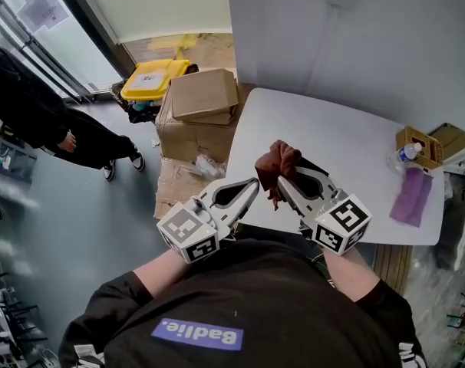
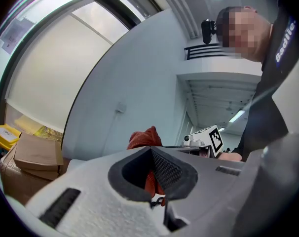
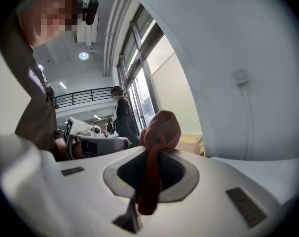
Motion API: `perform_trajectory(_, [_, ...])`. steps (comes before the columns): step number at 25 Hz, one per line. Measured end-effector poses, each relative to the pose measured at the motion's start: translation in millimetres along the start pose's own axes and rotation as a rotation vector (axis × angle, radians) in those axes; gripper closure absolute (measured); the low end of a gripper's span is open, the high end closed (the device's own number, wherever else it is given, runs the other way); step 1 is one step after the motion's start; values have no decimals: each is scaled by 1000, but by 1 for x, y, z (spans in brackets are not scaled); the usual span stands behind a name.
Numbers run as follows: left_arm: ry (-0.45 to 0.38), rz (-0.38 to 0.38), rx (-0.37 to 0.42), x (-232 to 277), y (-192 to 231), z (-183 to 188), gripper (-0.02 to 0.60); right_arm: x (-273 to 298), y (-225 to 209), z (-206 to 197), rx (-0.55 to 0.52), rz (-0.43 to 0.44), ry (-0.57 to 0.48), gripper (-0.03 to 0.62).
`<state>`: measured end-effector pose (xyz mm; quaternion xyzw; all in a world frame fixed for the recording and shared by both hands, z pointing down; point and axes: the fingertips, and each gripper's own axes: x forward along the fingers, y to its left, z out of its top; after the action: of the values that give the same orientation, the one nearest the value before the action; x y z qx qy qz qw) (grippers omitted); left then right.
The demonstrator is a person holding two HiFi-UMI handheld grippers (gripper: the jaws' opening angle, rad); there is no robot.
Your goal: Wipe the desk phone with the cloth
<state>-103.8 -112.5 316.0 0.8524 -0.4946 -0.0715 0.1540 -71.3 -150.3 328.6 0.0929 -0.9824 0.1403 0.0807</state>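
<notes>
A rust-red cloth (image 1: 277, 162) is bunched in the air over the near edge of the white table (image 1: 332, 152). My right gripper (image 1: 281, 181) is shut on it. In the right gripper view the cloth (image 3: 160, 127) bulges above the jaw tips and a tail hangs down across the right gripper (image 3: 157, 152). My left gripper (image 1: 255, 181) meets the cloth's left edge with its jaws together. In the left gripper view the cloth (image 2: 143, 136) rises just past the left gripper (image 2: 150, 149), and red shows in the gap between the jaws. No desk phone shows in any view.
On the table's far right lie a purple cloth (image 1: 411, 196), a plastic bottle (image 1: 403, 153) and a wicker basket (image 1: 418, 146). Cardboard boxes (image 1: 206, 94) and a yellow bin (image 1: 152, 79) stand on the floor left of the table. A person (image 1: 41, 121) stands at far left.
</notes>
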Motion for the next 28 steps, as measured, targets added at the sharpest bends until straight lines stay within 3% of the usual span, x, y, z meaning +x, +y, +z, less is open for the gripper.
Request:
perform_trajectory(7, [-3,-34,47,3,-15,5,580,-18,20,12,-24,-1,-59,545])
perform_trajectory(28, [-10,-23,37,-10,-27,-3,580,-22,38,2,-42,10,-56,546])
